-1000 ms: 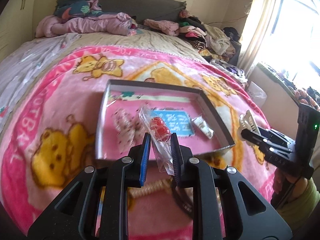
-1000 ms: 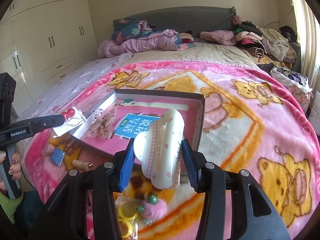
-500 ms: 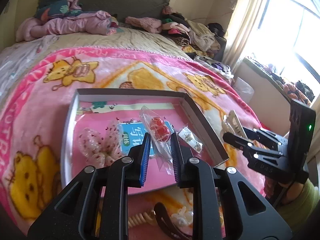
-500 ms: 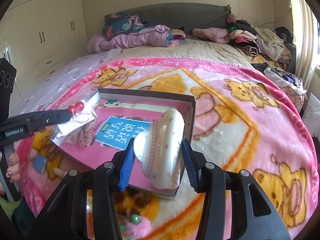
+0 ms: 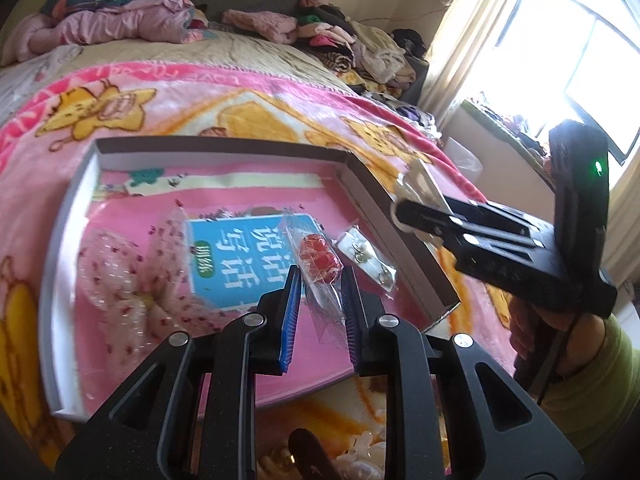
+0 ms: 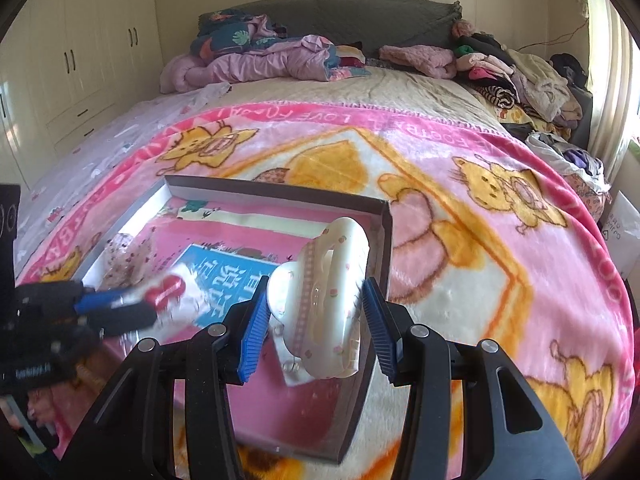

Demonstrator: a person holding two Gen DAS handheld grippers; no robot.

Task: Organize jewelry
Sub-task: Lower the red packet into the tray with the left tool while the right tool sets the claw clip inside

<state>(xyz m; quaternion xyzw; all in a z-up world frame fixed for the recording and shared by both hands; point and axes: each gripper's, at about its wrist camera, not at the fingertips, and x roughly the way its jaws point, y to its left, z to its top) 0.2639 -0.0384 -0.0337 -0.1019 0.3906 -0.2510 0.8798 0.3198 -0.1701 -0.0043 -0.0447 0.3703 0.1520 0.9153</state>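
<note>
A shallow grey box (image 5: pixel 224 147) with a pink bottom lies on the pink cartoon blanket. In it are a sheer dotted bow (image 5: pixel 120 276), a blue card (image 5: pixel 236 256) and a small earring packet (image 5: pixel 370 260). My left gripper (image 5: pixel 322 312) is shut on a clear packet with red beads (image 5: pixel 318 260), held over the box's near middle. My right gripper (image 6: pixel 316 320) is shut on a white hair claw (image 6: pixel 324 296) above the box's right wall (image 6: pixel 386 240). The right gripper (image 5: pixel 404 212) also shows at the right of the left wrist view. The left gripper (image 6: pixel 132 300) is blurred in the right wrist view.
Piled clothes (image 6: pixel 520 76) and pink bedding (image 6: pixel 256 64) lie at the head of the bed. Cream wardrobes (image 6: pixel 80 48) stand left, and a bright window (image 5: pixel 568 48) right. A pearly clip (image 5: pixel 360 452) and a dark hairband (image 5: pixel 308 456) lie on the blanket before the box. A green sleeve (image 5: pixel 592 380) is low right.
Both grippers have moved forward and lower, from the box's near edge to over it. Each keeps hold of its item, and the box looks larger and closer.
</note>
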